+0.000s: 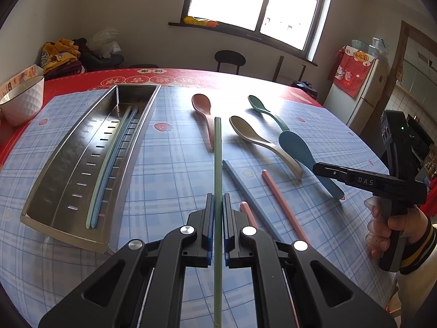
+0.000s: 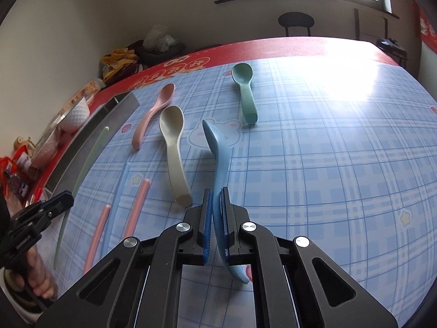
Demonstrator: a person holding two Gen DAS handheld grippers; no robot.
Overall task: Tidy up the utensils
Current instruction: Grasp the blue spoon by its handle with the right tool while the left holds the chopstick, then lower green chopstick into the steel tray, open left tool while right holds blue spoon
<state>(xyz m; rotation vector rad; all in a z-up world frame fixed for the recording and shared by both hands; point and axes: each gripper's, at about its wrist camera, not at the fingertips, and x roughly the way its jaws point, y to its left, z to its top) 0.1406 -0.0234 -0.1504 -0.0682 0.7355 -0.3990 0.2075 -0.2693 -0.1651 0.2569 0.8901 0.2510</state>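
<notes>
On the right gripper (image 1: 325, 169), white lettering "DAS" — red cloth (image 1: 82, 82), characters unreadable.

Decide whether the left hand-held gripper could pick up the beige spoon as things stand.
Probably not yet. The left hand-held gripper is already shut on a green chopstick, so its jaws are occupied. The beige spoon itself lies uncovered on the table, with nothing across it.

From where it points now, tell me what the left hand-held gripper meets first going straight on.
Probably the pink spoon: the left hand-held gripper, shut on the green chopstick, aims along it toward that spoon's handle. Depth is uncertain.
</notes>
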